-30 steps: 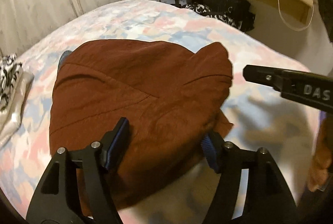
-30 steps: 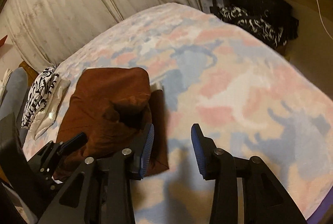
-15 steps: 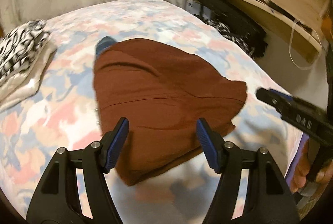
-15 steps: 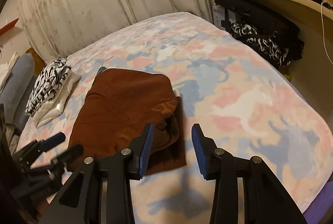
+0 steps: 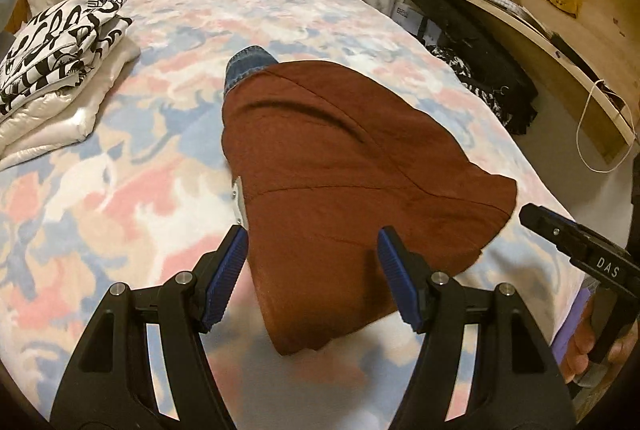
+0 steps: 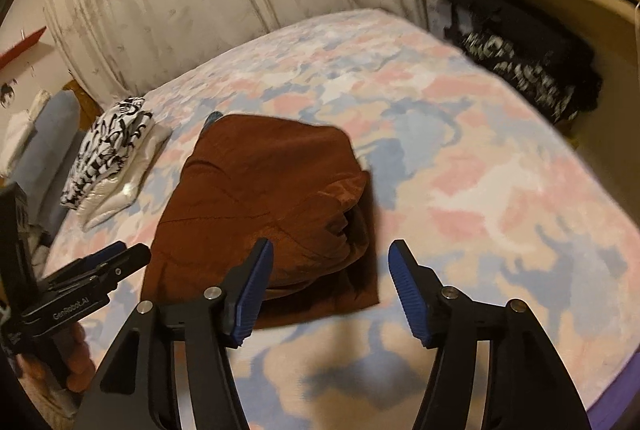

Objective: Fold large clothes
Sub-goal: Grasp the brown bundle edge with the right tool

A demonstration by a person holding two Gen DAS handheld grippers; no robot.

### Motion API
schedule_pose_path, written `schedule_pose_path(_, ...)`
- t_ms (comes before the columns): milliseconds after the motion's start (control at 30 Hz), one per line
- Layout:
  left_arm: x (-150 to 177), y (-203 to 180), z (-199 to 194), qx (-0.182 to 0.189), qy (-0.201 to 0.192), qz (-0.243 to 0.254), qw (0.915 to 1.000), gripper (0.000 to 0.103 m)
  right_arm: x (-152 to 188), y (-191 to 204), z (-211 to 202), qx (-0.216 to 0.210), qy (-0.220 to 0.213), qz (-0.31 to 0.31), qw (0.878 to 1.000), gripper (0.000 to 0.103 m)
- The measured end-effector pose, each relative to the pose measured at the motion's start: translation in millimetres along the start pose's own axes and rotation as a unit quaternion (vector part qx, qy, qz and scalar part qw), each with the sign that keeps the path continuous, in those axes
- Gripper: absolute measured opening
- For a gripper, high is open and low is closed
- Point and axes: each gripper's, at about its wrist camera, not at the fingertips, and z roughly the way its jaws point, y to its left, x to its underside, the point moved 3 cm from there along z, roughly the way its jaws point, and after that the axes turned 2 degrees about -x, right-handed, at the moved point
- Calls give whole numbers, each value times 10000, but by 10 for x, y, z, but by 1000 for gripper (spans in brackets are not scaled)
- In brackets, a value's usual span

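Garment (image 5: pixel 344 186), rust-brown and folded, lies on the patterned bedspread (image 5: pixel 120 190) in the left wrist view, left gripper (image 5: pixel 312 262) spread wide above its near edge holding nothing; right wrist view shows the right gripper (image 6: pixel 330 276) likewise spread and empty, near the garment's right corner.
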Motion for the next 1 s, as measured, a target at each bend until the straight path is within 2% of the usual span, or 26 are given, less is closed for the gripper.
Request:
schedule_pose_path(233,-105,103,342,176,299,-230,9991,64,-160,-219,669,-550,743,354,9951,61)
schedule_pose_path(267,-116,110,403,166,353,-255,9989,64,-172,-231,757,-597,803,390,9942,57)
schedule_pose_path(300,-128,124,467,154,407,-272,9987,64,-181,-232,844,-681,844,398,9933,39)
schedule_pose_path(400,-159,134,569,-27,403,-229,9989,57,-201,-171,998,-856,852,317,9922,18)
schedule_pose_path(500,-187,150,560,-185,190,-194,9995,48,-289,-90,838,-1787,355,298,9828,14)
schedule_pose_path(533,-184,159,556,-238,135,-177,9995,44,-300,-86,777,-2023,235,299,9786,13)
schedule_pose_path(567,-177,158,548,-279,108,-159,9994,40,-293,-101,756,-2055,192,270,9781,13)
schedule_pose_path(633,-138,138,560,-409,12,35,9992,32,-227,-223,854,-1766,343,271,9833,13)
schedule_pose_path(700,-74,76,570,-472,-62,308,9984,32,-89,-410,1085,-1321,772,360,9876,12)
schedule_pose_path(767,1,-1,591,-602,-129,551,9966,32,68,-556,1265,-1250,1048,475,9855,12)
schedule_pose_path(867,68,-74,616,-896,-228,786,9926,32,80,-602,1301,-1124,991,387,9879,11)
schedule_pose_path(933,62,-74,595,-897,-208,768,9928,32,46,-572,1260,-972,993,269,9899,11)
schedule_pose_path(1000,35,-47,556,-796,-134,708,9942,32,-15,-528,1158,-842,980,136,9915,17)
